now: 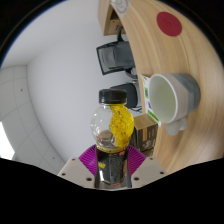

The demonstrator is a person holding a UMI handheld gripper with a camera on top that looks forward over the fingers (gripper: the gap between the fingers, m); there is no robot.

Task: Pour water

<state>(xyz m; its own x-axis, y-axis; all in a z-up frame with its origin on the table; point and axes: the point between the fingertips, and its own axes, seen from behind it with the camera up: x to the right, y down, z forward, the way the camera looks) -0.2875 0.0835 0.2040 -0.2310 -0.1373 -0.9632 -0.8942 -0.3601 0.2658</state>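
Bottle (112, 135), just one, black cap, yellow contents, sits upright between the two fingers (88, 161), pink pads closed tight on its lower body; one grey cup (172, 97) waits just beyond on the wooden table (196, 140), one red disc (169, 24) further off

The gripper (112, 168) is reaching forward with its two fingers closing from either side, both magenta pads (90, 158) pressing against the lower body of the bottle (112, 130) and holding it upright between them.
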